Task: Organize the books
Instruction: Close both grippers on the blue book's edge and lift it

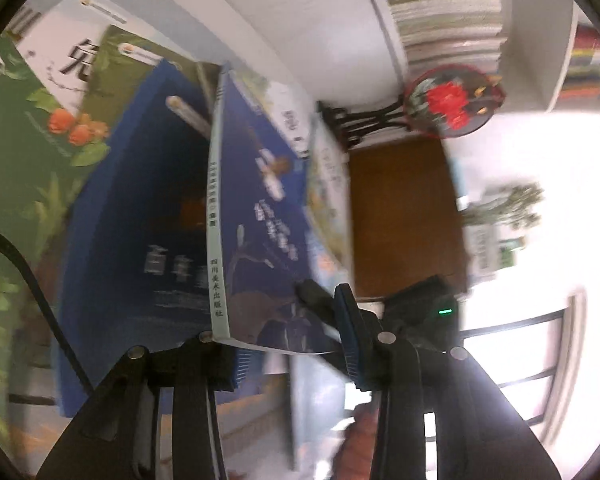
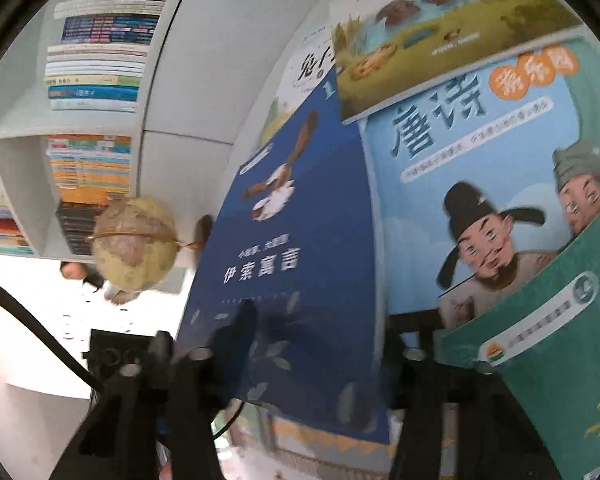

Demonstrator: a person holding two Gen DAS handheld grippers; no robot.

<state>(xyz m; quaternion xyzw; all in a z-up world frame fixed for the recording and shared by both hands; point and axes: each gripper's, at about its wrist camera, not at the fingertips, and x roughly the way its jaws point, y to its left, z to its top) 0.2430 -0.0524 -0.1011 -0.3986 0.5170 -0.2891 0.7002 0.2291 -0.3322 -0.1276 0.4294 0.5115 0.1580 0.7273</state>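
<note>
Looks like a home study or kids' reading room to me. There's a white bookshelf (image 2: 16, 128) packed with rows of spines, a globe (image 2: 134, 246) and a decorative round fan with red flowers (image 1: 452, 100) on a stand, plus a window with bars (image 1: 520, 360). Chinese picture books (image 2: 480, 168) are spread all over.

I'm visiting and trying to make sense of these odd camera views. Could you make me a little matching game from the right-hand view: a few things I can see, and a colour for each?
Things:
1. book with a flying bird
2. book with two cartoon men
3. globe
4. book at the far right edge

Colours:
A. green
B. yellowish tan
C. dark blue
D. light blue

Pairs: 1-C, 2-D, 3-B, 4-A
</note>
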